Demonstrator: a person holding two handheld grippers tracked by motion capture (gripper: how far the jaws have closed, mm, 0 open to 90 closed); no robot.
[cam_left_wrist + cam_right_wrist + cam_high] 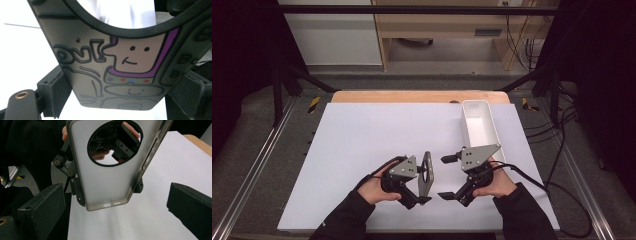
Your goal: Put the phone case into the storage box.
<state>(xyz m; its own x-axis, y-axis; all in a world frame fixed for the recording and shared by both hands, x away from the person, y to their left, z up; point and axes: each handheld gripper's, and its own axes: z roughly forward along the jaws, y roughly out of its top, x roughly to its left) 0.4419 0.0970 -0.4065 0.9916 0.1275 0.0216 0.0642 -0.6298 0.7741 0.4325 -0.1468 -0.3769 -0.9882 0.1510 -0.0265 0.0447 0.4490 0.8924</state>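
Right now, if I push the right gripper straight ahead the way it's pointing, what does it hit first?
Most likely the phone case, held upright by the left gripper. The right gripper, jaws wide open, points straight at it; depth is unclear.

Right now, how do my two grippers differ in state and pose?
The left gripper is shut on the phone case, holding it on edge above the white mat; the right gripper is open and holds nothing. The left sits close by the case, the right stands apart, facing it. Both are hand-held low over the mat.
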